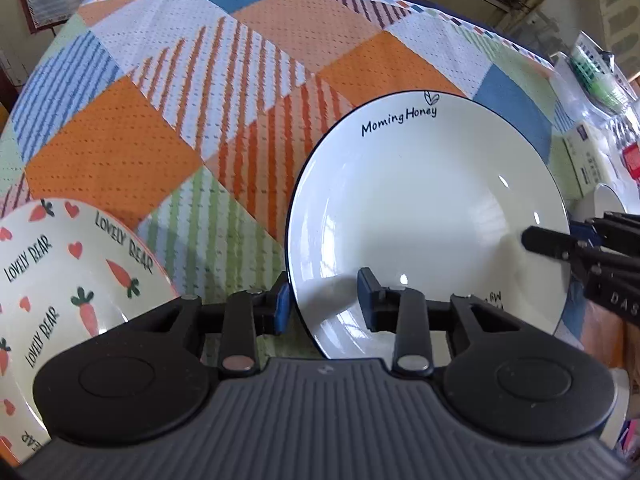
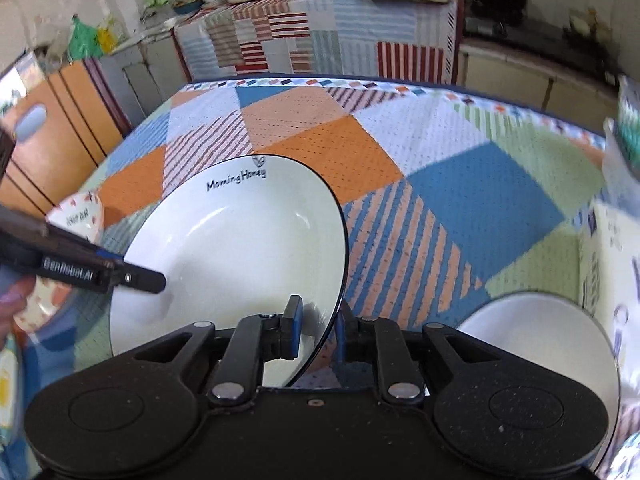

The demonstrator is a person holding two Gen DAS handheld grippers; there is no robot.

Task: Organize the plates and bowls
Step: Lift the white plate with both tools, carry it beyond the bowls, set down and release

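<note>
The left gripper is held open: its two blue pads are set well apart, and the near left rim of the white plate is seen between them. One pad is placed just outside the rim, the other over the plate's inner slope, and no squeeze on the rim is shown.

The right gripper is set over the opposite rim of the same plate, with its jaws only narrowly apart. The dark-lined edge is caught between its pads, one of them above the white inside and one beyond the edge. Whether the pads are pressed onto the rim cannot be told. In the left wrist view one of its black fingers is seen laid over the plate's right side.

The plate, a deep white one lettered "Morning Honey" near its far edge, is found in the near middle of the table, over the patchwork tablecloth of orange, blue, green and striped squares. Whether it is fully rested on the cloth cannot be told.

To its left, apart from it, a cream plate printed with carrots, hearts and "Lovely Bear" is laid on the cloth. To its right, another white dish is partly shown beside a pale box.
</note>
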